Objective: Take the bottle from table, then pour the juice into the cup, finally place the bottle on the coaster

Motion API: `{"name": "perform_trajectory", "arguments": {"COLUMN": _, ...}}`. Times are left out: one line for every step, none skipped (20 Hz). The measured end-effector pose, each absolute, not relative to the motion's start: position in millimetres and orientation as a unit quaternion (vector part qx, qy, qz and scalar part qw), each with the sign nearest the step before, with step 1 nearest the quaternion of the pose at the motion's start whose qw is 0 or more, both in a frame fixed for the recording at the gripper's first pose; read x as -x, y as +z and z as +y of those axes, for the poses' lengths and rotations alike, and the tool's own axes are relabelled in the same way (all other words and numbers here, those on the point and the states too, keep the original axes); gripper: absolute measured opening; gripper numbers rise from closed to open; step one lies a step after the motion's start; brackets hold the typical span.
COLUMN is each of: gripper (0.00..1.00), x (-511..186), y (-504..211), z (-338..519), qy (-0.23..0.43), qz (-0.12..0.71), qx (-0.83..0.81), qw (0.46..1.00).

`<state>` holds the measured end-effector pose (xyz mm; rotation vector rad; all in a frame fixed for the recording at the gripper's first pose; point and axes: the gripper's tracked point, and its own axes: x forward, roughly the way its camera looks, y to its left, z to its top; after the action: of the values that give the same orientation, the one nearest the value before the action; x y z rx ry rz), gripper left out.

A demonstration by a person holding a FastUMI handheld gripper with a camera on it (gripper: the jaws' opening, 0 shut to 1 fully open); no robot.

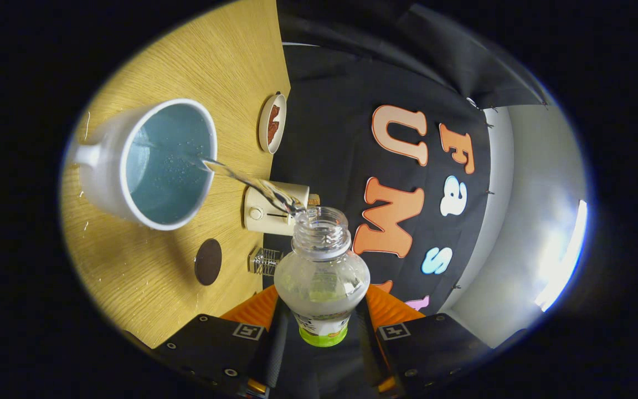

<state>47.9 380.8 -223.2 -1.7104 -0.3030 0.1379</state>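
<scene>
— While tipped well over toward the worktop (147, 288), held fast: clear bottle (322, 277) between the orange fingers (252, 310) of the tongs (322, 318), one pad pressing each side of its body. Closed to the bottle's width, no further.

— And pouring?

— Pouring. Open neck aimed at the cup, with a thin clear stream (252, 185) arcing from the mouth over the near rim. Looks like water rather than anything coloured.

— Where sits the cup?

— White cup (147, 163), blue inside, well beyond the fingertips on the wooden worktop, handle turned away from the bottle. Already partly filled, with small bubbles where the stream lands.

— Coaster?

— Dark round coaster (208, 261), flat on the worktop, bare, between the cup and the tongs, apart from both.

— Anything else about?

— Cream-coloured toaster-like appliance (269, 213) near the worktop's edge, partly behind the stream. Small clear ribbed glass thing (265, 261) just beside the coaster; cannot tell what. Farther off, a white plate (272, 123) with something brown on it.

— Drops spilled?

— A few pale specks on the wood near the cup; cannot tell whether wet.
</scene>
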Motion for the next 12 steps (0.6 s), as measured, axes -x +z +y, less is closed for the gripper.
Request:
{"name": "perform_trajectory", "arguments": {"gripper": 0.60, "x": -48.4, "y": -222.5, "z": 380.8, "qy": 0.059, "qz": -0.134, "qx": 0.752, "qw": 0.643}}
{"name": "perform_trajectory", "arguments": {"gripper": 0.60, "x": -48.4, "y": -221.6, "z": 380.8, "qy": 0.059, "qz": -0.134, "qx": 0.753, "qw": 0.641}}
{"name": "perform_trajectory", "arguments": {"gripper": 0.60, "x": -48.8, "y": -221.1, "z": 380.6, "qy": 0.058, "qz": -0.134, "qx": 0.754, "qw": 0.640}}
{"name": "perform_trajectory", "arguments": {"gripper": 0.60, "x": -48.6, "y": -221.0, "z": 380.2, "qy": 0.058, "qz": -0.134, "qx": 0.755, "qw": 0.639}}
{"name": "perform_trajectory", "arguments": {"gripper": 0.60, "x": -49.1, "y": -220.9, "z": 380.3, "qy": 0.058, "qz": -0.134, "qx": 0.757, "qw": 0.637}}
{"name": "perform_trajectory", "arguments": {"gripper": 0.60, "x": -48.5, "y": -220.8, "z": 380.3, "qy": 0.058, "qz": -0.135, "qx": 0.757, "qw": 0.636}}
{"name": "perform_trajectory", "arguments": {"gripper": 0.60, "x": -49.1, "y": -220.6, "z": 380.8, "qy": 0.058, "qz": -0.136, "qx": 0.759, "qw": 0.634}}
{"name": "perform_trajectory", "arguments": {"gripper": 0.60, "x": -49.0, "y": -220.8, "z": 380.4, "qy": 0.059, "qz": -0.136, "qx": 0.760, "qw": 0.632}}
{"name": "perform_trajectory", "arguments": {"gripper": 0.60, "x": -48.8, "y": -220.7, "z": 381.0, "qy": 0.059, "qz": -0.137, "qx": 0.762, "qw": 0.630}}
{"name": "perform_trajectory", "arguments": {"gripper": 0.60, "x": -48.3, "y": -220.5, "z": 381.3, "qy": 0.060, "qz": -0.137, "qx": 0.764, "qw": 0.628}}
{"name": "perform_trajectory", "arguments": {"gripper": 0.60, "x": -48.2, "y": -220.3, "z": 381.2, "qy": 0.060, "qz": -0.136, "qx": 0.765, "qw": 0.627}}
{"name": "perform_trajectory", "arguments": {"gripper": 0.60, "x": -47.1, "y": -219.9, "z": 382.1, "qy": 0.061, "qz": -0.137, "qx": 0.766, "qw": 0.625}}
